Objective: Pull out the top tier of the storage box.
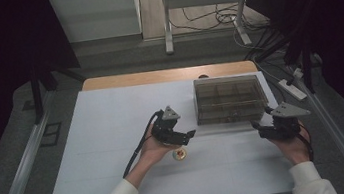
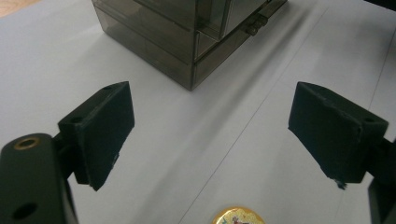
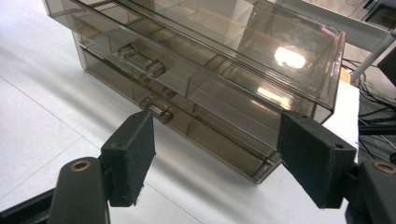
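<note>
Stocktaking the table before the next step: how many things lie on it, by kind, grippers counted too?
Smoky clear drawer box: 1
Gold round token: 1
Handheld grippers, left gripper and right gripper: 2
Total: 4

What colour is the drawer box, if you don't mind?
Smoky transparent brown drawer box, clearest in the right gripper view.

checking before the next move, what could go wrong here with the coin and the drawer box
1. The coin lies flat on the table, at the bottom edge of the left gripper view; the open left hand-held gripper may slide over it.
2. The right hand-held gripper, open, sits close to the drawer box; a bump could shift it.
</note>
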The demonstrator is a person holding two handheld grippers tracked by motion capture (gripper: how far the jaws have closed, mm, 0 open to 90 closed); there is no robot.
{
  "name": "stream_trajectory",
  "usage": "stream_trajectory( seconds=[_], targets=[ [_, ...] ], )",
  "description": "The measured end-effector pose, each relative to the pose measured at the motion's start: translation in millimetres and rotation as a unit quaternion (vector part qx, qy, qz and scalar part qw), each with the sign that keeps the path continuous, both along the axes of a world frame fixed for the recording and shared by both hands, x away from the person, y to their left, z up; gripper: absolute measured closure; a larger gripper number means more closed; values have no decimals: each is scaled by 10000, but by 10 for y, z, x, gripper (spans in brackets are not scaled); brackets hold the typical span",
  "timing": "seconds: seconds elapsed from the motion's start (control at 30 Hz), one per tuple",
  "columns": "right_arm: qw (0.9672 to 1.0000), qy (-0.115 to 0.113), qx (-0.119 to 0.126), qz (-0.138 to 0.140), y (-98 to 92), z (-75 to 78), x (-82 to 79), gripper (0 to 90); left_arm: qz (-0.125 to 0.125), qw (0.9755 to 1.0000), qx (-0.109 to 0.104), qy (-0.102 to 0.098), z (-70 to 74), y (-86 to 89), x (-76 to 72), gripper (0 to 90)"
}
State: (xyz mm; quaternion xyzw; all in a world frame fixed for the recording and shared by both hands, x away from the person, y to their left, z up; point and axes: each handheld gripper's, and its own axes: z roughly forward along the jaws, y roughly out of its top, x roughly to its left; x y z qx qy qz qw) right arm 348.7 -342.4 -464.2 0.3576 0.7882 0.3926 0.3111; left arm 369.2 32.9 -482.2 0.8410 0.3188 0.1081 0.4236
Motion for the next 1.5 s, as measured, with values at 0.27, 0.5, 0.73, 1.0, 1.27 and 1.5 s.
stream_trajectory(
  seconds=[0.27, 0.5, 0.73, 1.0, 1.27, 1.5],
  targets=[
    [9999, 14, 9, -169, -103, 5, -11, 278, -23, 10000, -8, 2, -15, -62, 61, 152],
    [9996, -39, 38, -295, -175, 17, 41, 294, -68, 10000, -69, -11, 14, -105, 93, 155],
    [9993, 59, 180, -322, -243, 1, 130, 353, -86, 9999, -101, -3, 22, -126, 127, 158],
    [9991, 78, 192, -372, -248, -33, 195, 516, -149, 9998, -100, -46, 19, -181, 119, 184],
    [9989, 75, 209, -418, -267, -32, 208, 646, -57, 9998, -86, -161, 30, -227, 103, 272],
    [9989, 100, 240, -398, -281, -29, 208, 664, -31, 9995, -158, -264, 47, -253, 100, 364]
  ],
)
